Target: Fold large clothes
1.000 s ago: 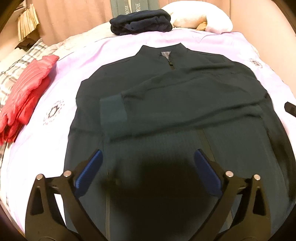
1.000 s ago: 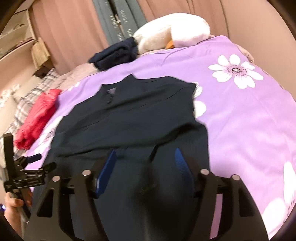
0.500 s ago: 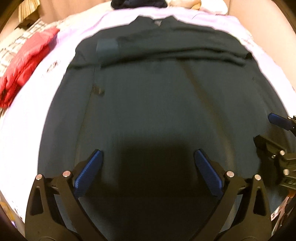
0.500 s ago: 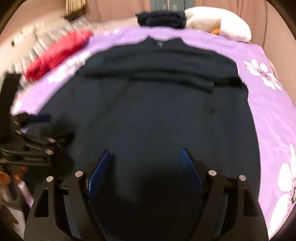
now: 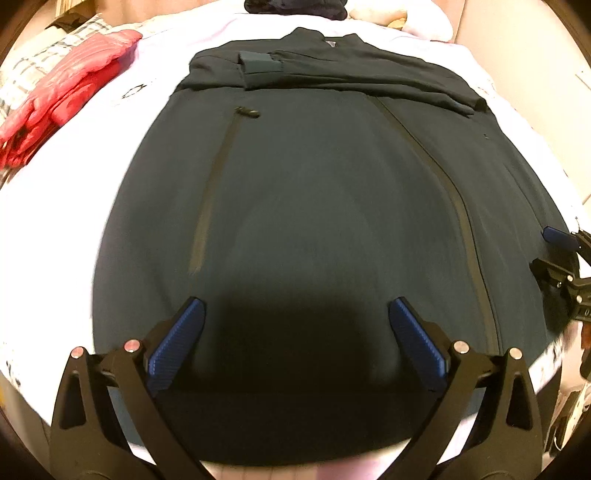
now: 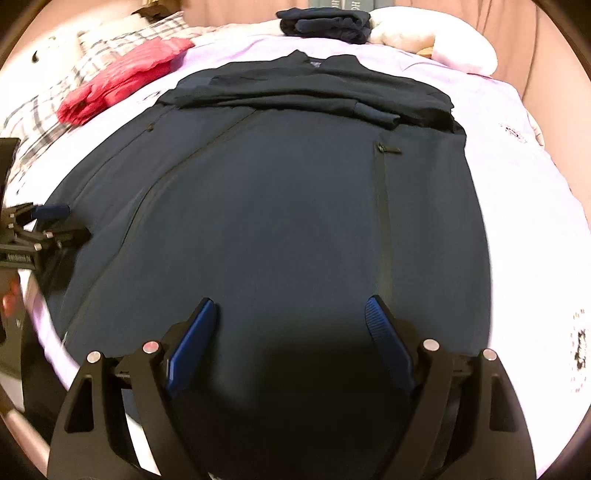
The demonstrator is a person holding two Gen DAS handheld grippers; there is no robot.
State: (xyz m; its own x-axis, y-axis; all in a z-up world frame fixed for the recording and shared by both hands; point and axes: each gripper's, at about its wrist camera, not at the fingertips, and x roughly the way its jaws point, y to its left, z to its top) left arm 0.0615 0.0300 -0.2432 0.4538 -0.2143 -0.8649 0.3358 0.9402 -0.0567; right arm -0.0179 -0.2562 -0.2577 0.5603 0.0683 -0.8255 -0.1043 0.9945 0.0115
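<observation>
A dark navy zip jacket [image 5: 314,184] lies flat, front up, on a lilac bed sheet [image 5: 55,229], with both sleeves folded across its chest. My left gripper [image 5: 295,306] hovers open over the lower left part of the jacket near the hem, nothing between its fingers. My right gripper [image 6: 290,304] hangs over the lower right part of the jacket [image 6: 288,206]; its jaws are opening and hold nothing. Each gripper shows at the edge of the other's view: the right gripper [image 5: 561,258] and the left gripper [image 6: 40,225].
A red padded garment [image 6: 122,81] lies at the far left on a plaid blanket [image 6: 85,62]. A folded dark pile [image 6: 325,24] and a white pillow [image 6: 432,44] sit at the head of the bed. The bed's near edge runs just below both grippers.
Both grippers have drawn back from the chest toward the jacket's hem and sunk lower. The right gripper has rolled level and its jaws stand wider. The jacket has not moved.
</observation>
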